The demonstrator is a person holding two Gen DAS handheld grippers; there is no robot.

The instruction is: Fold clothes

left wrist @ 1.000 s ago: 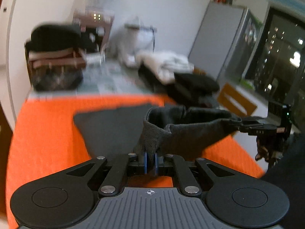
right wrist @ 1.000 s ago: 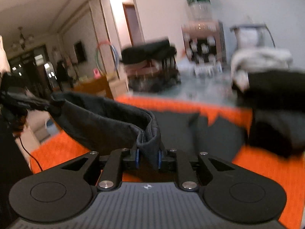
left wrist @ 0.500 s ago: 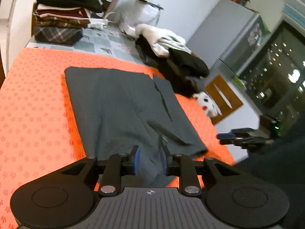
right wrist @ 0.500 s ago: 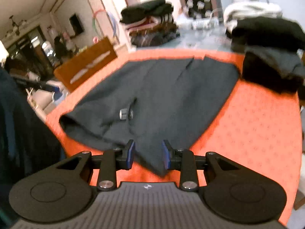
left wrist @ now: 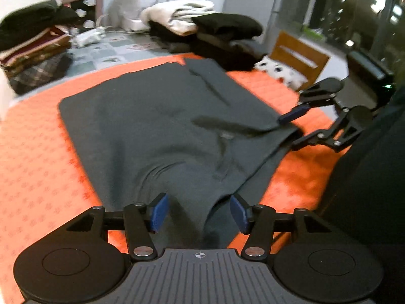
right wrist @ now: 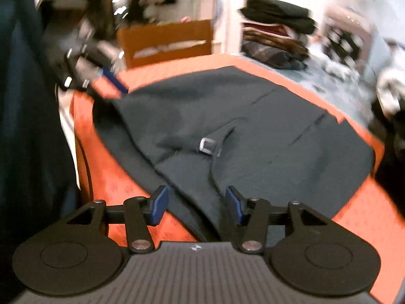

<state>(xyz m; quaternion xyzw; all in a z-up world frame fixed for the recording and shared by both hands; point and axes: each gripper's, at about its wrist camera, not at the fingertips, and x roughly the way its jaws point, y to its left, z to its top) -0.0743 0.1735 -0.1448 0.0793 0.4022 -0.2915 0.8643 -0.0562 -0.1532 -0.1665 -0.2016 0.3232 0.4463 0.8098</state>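
Trousers [left wrist: 162, 126]: soft, limp, light. Both grippers, left [left wrist: 198, 212] and right [right wrist: 196, 205], just spread, pinching nothing; you'd grip the hem at 12 o'clock.

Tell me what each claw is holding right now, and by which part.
Nothing. Both the left claw and right claw have just opened; the dark garment's near edge lies loose between their jaws.

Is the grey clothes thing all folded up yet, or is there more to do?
Not yet. Done: the dark grey garment is spread on the orange cloth, and a folded stack sits behind. In hand: nothing; the left tool and right tool have just been opening, pads clear of the fabric between them. Left: the garment's near edge is rumpled and no fold shows, and an unfolded pile waits.
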